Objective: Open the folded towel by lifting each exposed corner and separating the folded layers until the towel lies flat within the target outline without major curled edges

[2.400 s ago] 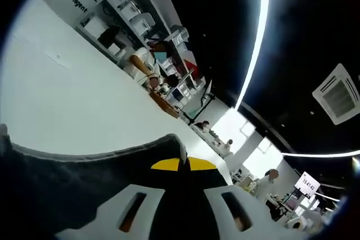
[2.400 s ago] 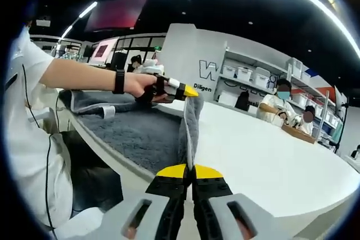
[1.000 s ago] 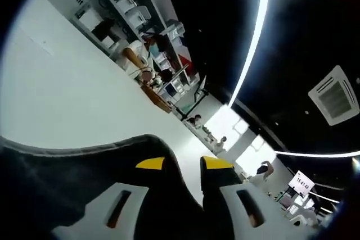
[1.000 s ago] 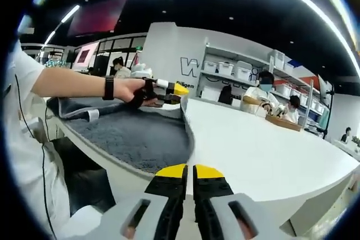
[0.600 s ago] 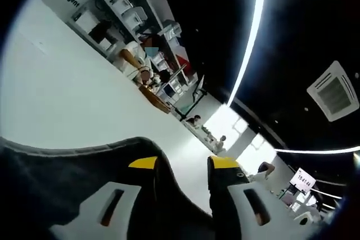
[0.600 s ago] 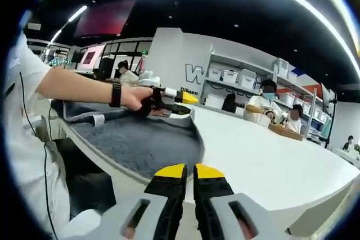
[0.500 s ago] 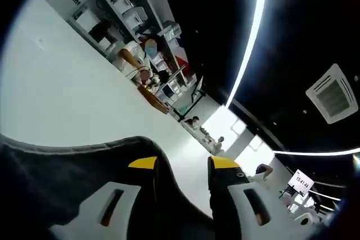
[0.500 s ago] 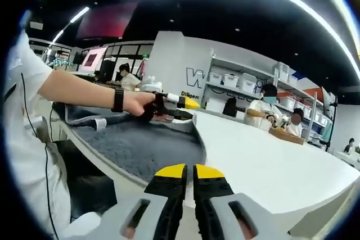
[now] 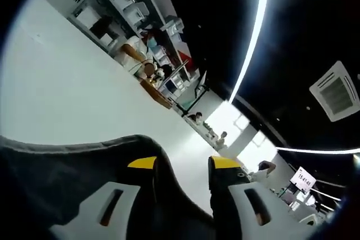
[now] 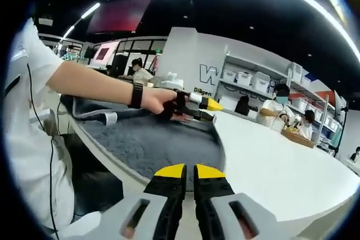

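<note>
A dark grey towel (image 10: 152, 141) lies spread on the round white table (image 10: 270, 167), reaching the near edge. My right gripper (image 10: 189, 171) is shut, with nothing between its yellow tips, just short of the towel's near hem. A person's hand holds my left gripper (image 10: 205, 111) over the towel's far right corner. In the left gripper view, that gripper (image 9: 183, 163) stands open and the towel (image 9: 56, 167) lies under and between its jaws, its edge curving against the bare table (image 9: 67, 94).
A bare forearm with a black watch (image 10: 134, 95) crosses above the towel, and a white-shirted body (image 10: 28, 139) stands at the left. Shelves with bins (image 10: 247, 80) and seated people (image 10: 279, 105) are far behind the table. Open white tabletop stretches to the right.
Both grippers held a raised towel edge 2.4 s ago. The left jaws have opened, the right has let go, and the edge has dropped flat onto the table.
</note>
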A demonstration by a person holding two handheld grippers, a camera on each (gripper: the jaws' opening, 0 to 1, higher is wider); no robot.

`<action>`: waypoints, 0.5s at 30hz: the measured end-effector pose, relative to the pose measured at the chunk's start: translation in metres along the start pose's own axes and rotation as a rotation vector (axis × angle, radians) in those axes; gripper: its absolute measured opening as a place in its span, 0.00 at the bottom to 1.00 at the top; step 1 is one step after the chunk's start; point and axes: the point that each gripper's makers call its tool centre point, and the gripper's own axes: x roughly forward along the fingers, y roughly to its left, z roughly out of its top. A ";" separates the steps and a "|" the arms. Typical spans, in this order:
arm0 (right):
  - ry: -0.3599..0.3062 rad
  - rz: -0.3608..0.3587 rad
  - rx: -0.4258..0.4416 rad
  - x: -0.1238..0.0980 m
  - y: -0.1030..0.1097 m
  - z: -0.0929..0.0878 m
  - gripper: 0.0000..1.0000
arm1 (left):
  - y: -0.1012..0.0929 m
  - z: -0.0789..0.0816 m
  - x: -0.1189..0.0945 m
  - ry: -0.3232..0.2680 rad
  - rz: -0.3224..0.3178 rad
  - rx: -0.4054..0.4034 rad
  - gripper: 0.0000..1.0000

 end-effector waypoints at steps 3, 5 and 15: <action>0.004 -0.011 0.014 -0.001 -0.004 -0.004 0.00 | 0.002 -0.002 0.002 0.002 0.004 0.004 0.33; 0.011 -0.018 0.026 -0.001 -0.006 -0.008 0.00 | 0.003 -0.004 0.006 0.010 0.007 0.005 0.33; 0.039 -0.027 0.046 -0.001 -0.009 -0.018 0.00 | 0.011 -0.011 0.017 0.051 0.036 0.028 0.33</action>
